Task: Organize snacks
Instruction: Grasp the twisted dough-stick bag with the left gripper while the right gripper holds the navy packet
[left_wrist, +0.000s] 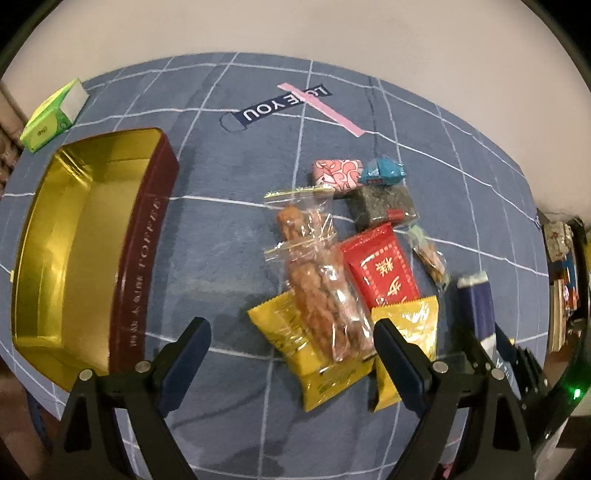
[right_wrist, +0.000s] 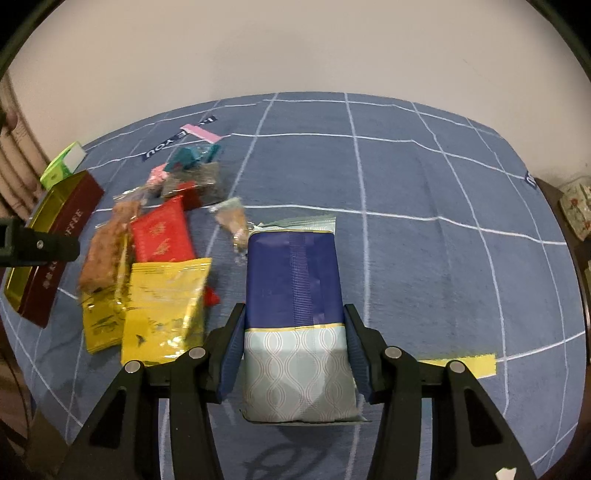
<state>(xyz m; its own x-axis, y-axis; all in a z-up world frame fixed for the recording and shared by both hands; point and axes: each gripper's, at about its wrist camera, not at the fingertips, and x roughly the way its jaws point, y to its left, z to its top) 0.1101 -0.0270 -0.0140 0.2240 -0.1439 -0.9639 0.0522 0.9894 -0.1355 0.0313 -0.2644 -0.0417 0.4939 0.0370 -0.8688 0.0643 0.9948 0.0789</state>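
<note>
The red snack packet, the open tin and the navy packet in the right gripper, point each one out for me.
red snack packet (left_wrist: 382, 264), left wrist view, middle of its printed face.
open tin (left_wrist: 142, 258), left wrist view, maroon outer wall.
navy packet (right_wrist: 291, 277), right wrist view, dark blue upper half.

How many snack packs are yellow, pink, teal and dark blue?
Yellow packs: 2
Pink pack: 1
Teal pack: 1
Dark blue pack: 1
Total: 5
</note>
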